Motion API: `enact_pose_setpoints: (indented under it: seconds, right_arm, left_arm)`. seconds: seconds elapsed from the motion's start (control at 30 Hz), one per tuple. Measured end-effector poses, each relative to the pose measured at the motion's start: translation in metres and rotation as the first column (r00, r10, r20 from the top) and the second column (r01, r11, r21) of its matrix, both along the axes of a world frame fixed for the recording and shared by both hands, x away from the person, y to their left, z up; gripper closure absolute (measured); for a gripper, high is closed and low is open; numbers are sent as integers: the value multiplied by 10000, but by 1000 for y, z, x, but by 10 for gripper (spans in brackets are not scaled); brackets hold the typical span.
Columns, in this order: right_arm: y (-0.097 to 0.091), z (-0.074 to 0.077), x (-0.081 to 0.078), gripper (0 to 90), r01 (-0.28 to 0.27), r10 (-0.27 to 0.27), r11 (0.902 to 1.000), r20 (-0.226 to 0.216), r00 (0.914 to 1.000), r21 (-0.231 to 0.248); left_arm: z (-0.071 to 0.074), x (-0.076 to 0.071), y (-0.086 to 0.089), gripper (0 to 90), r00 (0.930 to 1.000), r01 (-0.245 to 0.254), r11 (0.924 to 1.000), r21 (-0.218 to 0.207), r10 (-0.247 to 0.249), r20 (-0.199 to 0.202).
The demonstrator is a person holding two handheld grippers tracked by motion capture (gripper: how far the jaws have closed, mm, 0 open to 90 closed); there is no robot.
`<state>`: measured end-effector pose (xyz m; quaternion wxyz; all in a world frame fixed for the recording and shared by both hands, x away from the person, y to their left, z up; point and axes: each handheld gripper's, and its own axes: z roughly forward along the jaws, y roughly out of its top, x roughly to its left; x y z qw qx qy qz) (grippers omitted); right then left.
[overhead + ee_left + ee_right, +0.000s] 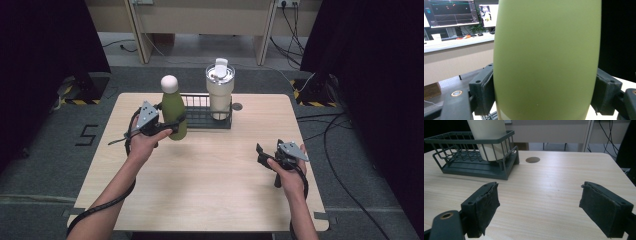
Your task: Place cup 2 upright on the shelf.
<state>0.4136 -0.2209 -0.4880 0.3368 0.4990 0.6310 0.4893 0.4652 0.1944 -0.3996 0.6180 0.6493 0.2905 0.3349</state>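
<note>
A green bottle (173, 105) with a white round cap stands upright at the left end of a dark wire basket (200, 119). My left gripper (174, 126) is shut on the bottle's lower body, coming in from the left. In the left gripper view both pads (482, 87) press the green bottle (546, 60) on either side. Whether its base rests on the table is hidden. A cream tumbler (220, 90) with a lid stands in the basket's right end. My right gripper (264, 159) hovers open over the table's right front, with nothing between its jaws (539, 205).
The wooden table (215, 170) has a round hole (237, 106) just right of the basket. In the right gripper view the basket (474, 167) and tumbler (489, 137) lie ahead to the left. Cables run on the floor at the right.
</note>
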Motion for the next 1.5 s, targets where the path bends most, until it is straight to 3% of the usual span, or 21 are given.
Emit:
enact_pose_setpoints:
  seconds: [1.5]
  right_arm:
    - [-5, 0, 0, 149, 119, -119, 9999, -11, 9999, 42]
  left_arm:
    - [17, 36, -17, 208, 9998, -179, 9994, -289, 179, 18]
